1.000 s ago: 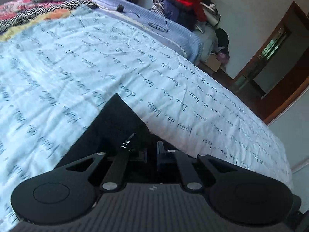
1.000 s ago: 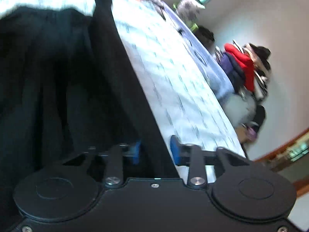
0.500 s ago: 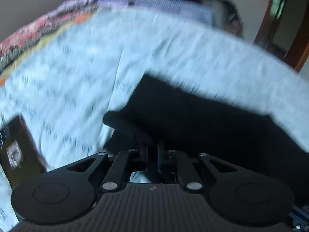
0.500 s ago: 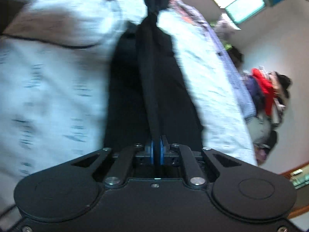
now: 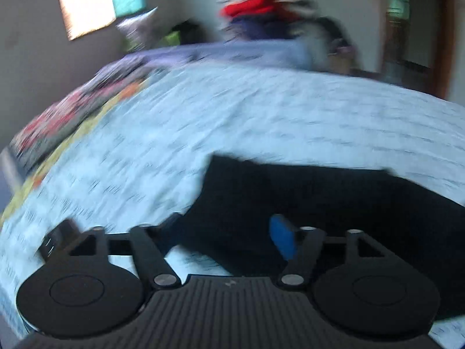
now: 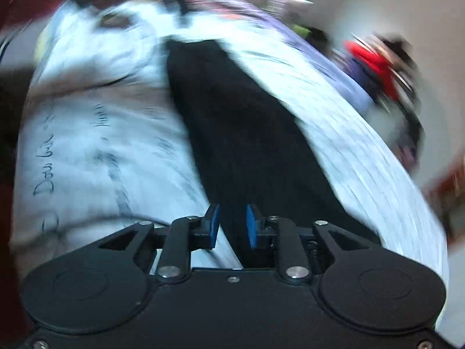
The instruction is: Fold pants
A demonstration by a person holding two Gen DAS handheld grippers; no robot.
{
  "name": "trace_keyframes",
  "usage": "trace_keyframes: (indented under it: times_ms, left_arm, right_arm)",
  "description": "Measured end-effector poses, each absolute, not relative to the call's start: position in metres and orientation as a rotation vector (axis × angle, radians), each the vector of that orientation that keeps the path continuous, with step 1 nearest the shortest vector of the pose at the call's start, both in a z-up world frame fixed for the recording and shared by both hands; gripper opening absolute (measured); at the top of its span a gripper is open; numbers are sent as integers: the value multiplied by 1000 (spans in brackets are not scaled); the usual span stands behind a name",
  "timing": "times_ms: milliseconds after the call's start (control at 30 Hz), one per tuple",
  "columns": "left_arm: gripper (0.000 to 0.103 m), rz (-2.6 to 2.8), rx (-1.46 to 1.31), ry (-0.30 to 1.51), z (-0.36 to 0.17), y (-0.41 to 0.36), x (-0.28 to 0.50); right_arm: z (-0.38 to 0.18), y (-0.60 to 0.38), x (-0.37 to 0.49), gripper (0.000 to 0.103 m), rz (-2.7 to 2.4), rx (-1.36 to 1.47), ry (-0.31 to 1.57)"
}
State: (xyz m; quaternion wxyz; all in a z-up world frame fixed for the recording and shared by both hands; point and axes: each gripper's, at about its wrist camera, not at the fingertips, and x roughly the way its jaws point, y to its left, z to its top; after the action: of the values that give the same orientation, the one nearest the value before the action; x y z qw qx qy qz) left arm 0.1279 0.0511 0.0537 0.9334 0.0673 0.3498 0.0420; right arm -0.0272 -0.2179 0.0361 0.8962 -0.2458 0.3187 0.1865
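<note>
Black pants (image 5: 319, 203) lie flat on the bed (image 5: 261, 116). Left hand-held gripper (image 5: 229, 232) and right hand-held gripper (image 6: 231, 226) are both opening, holding nothing.

The pants (image 5: 319, 203) lie flat on the bed sheet (image 5: 261, 116), at its near edge in the left wrist view. The left gripper (image 5: 229, 232) is over their near left corner. In the right wrist view the pants (image 6: 247, 133) run from near to far. A heap of clothes (image 5: 261, 14) lies beyond the bed's far end.
</note>
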Motion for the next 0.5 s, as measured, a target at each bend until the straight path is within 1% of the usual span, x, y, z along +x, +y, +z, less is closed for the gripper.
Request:
trace_keyframes:
  times_ms: [33, 67, 100, 167, 233, 333, 433, 500]
  left_arm:
    - [80, 26, 161, 700, 56, 34, 122]
    - [81, -47, 190, 688, 57, 14, 117]
    - [82, -134, 226, 680, 57, -9, 112]
    - [83, -289, 289, 656, 53, -51, 103]
    - [83, -399, 341, 629, 46, -92, 91]
    - [83, -550, 423, 571, 31, -147, 69]
    - [83, -622, 548, 526, 10, -190, 54]
    - [83, -645, 611, 505, -4, -204, 50]
  right_arm:
    - [43, -246, -24, 19, 308, -450, 665]
    - [49, -275, -24, 22, 214, -386, 669]
    - [53, -302, -19, 30, 127, -326, 672]
    - [54, -364, -10, 38, -58, -159, 656]
    - [51, -417, 1, 39, -174, 23, 623]
    - [32, -486, 16, 39, -281, 298, 584]
    - [6, -523, 29, 39, -309, 587, 550]
    - [-12, -539, 32, 39, -316, 770, 508]
